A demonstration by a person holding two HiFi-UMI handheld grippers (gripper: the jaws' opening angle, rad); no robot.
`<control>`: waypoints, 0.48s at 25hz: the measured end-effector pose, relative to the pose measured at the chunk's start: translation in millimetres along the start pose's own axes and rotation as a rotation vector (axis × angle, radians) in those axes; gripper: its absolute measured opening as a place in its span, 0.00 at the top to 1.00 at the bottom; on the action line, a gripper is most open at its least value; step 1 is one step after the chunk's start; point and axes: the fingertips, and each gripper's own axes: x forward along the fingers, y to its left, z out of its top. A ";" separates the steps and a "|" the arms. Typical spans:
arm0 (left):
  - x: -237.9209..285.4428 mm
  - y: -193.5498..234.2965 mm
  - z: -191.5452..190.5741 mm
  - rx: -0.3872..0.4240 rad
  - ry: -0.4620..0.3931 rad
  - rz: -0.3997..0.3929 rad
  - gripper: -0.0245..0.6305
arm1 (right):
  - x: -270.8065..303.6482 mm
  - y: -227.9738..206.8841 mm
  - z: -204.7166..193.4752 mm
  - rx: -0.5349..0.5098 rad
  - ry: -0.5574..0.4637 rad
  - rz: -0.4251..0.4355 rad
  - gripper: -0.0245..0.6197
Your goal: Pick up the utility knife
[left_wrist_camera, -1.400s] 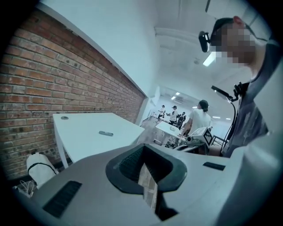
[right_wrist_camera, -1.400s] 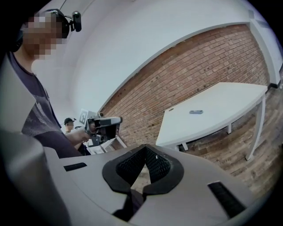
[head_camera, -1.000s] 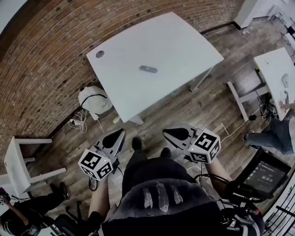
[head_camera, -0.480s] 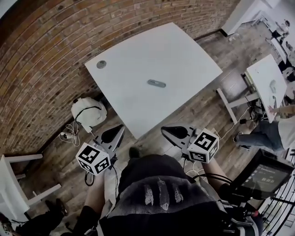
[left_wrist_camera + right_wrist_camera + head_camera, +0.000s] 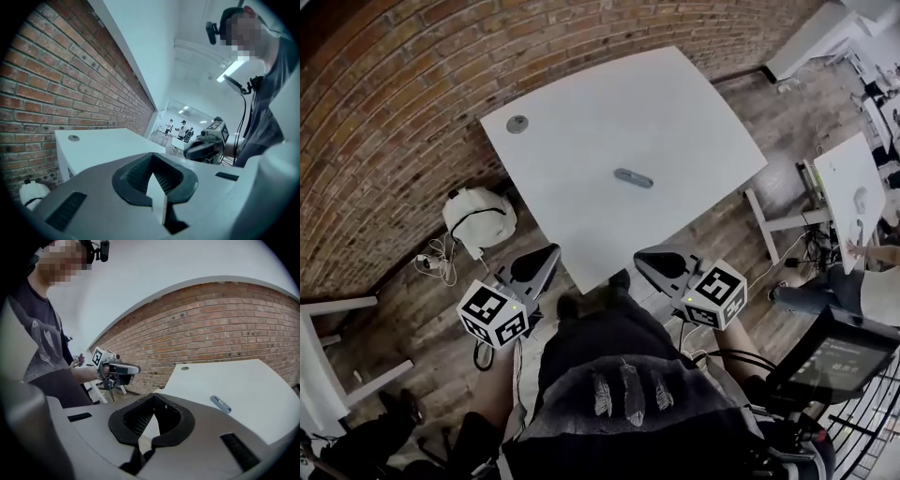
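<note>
The utility knife (image 5: 633,177) is seen lying flat near the middle of the white desk (image 5: 675,103), well apart from both tools. The left tool (image 5: 551,255) and right tool (image 5: 645,260) are held closed and empty beside the desk's near edge.

a white table (image 5: 581,122) stands on a wooden plank floor (image 5: 717,225) beside a brick wall (image 5: 394,112). a grey utility knife (image 5: 633,177) lies flat near the table's middle, and a small round grey disc (image 5: 517,123), perhaps a cable port, sits near one far corner.
</note>
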 end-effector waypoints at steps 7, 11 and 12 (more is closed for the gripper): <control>28.4 2.0 6.3 -0.024 0.015 0.095 0.97 | 8.1 -49.5 -27.9 -0.055 0.103 0.039 0.98; 46.7 -1.7 5.7 -0.033 0.034 0.116 0.97 | 13.3 -78.3 -30.7 -0.015 0.063 0.069 0.98; 50.3 -3.1 5.8 -0.033 0.038 0.120 0.97 | 14.8 -84.8 -30.8 -0.001 0.058 0.079 0.85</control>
